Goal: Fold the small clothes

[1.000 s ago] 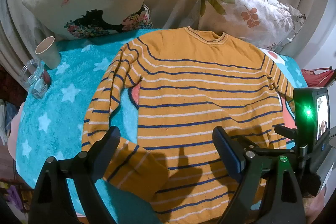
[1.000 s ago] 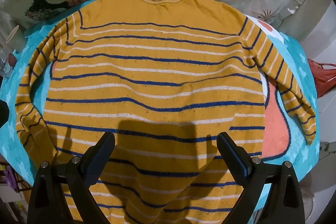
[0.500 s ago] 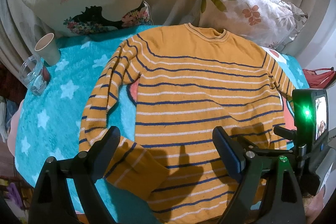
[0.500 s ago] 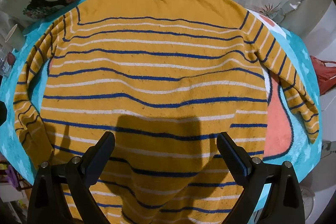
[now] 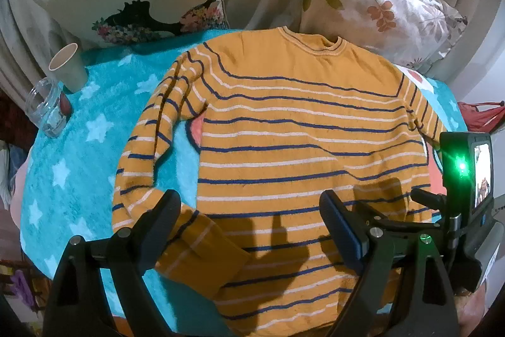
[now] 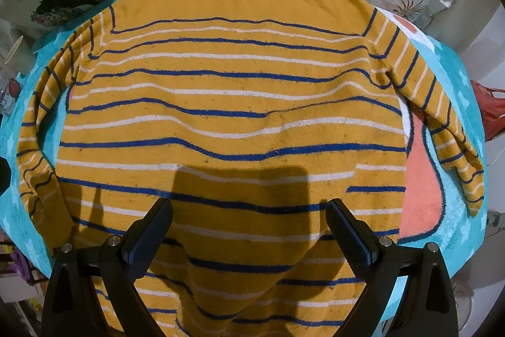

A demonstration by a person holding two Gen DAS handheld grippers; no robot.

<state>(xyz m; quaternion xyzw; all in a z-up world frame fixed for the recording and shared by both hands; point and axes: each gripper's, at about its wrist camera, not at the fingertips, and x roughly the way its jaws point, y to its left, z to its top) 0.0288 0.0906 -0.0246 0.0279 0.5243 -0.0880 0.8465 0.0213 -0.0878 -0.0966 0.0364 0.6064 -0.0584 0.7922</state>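
a mustard sweater point(image 5: 300, 131) with thin blue and white stripes is seen spread flat on a turquoise star blanket point(image 5: 79, 153), its back smooth, one sleeve cuff folded in over the lower hem. the left claw point(image 5: 249, 226) is held wide apart above that cuff and hem, nothing gripped. the right claw point(image 6: 249, 229) is likewise spread apart over the lower body. the collar is pointed away toward two pillows point(image 5: 378, 8), the long axis running from claws to collar

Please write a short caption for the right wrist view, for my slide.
Open right gripper above a yellow striped sweater spread flat on a turquoise blanket.
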